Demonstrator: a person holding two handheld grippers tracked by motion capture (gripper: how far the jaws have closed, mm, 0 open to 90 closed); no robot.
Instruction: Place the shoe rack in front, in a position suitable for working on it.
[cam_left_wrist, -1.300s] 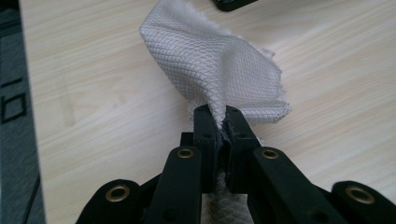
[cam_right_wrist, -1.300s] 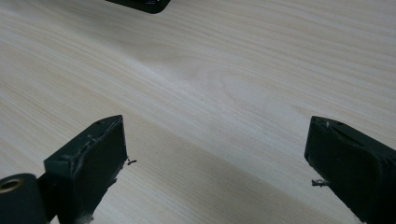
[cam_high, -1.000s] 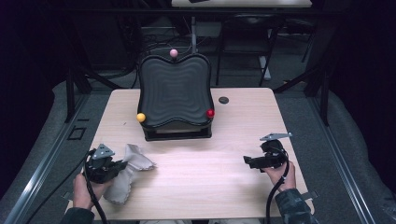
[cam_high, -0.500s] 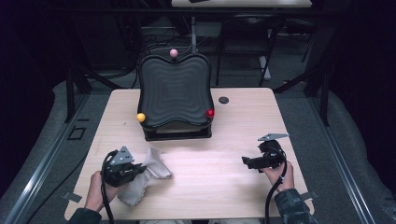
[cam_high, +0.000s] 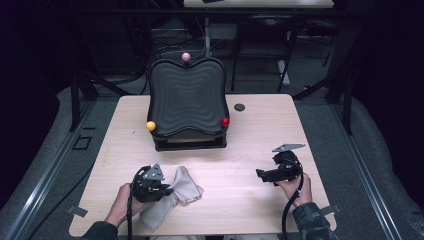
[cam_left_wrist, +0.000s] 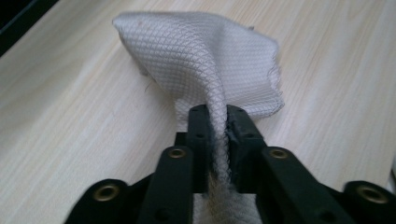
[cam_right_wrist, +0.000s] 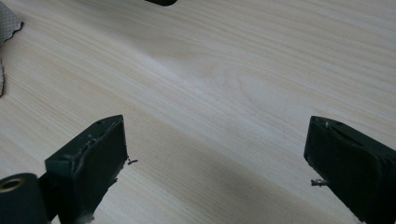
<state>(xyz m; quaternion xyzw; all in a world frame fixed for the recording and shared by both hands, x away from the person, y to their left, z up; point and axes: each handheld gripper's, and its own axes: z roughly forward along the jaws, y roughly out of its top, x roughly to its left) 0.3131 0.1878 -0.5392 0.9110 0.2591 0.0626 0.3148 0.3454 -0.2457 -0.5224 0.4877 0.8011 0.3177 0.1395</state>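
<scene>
Left tool (cam_high: 167, 190) shifted right, cloth (cam_left_wrist: 205, 60) partly hidden between jaws

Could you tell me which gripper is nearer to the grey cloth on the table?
Left. The left gripper has the grey cloth between its fingers, which have just been opening; the right gripper hovers well apart, across the table.

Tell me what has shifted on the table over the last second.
The left claw has carried the beige cloth rightward along the near edge, toward the table's middle. Its jaws have just been opening slightly, yet the pads still pinch a fold of the cloth between them. The right claw hangs open in place, and the black ridged tray with its coloured balls has not moved.
</scene>
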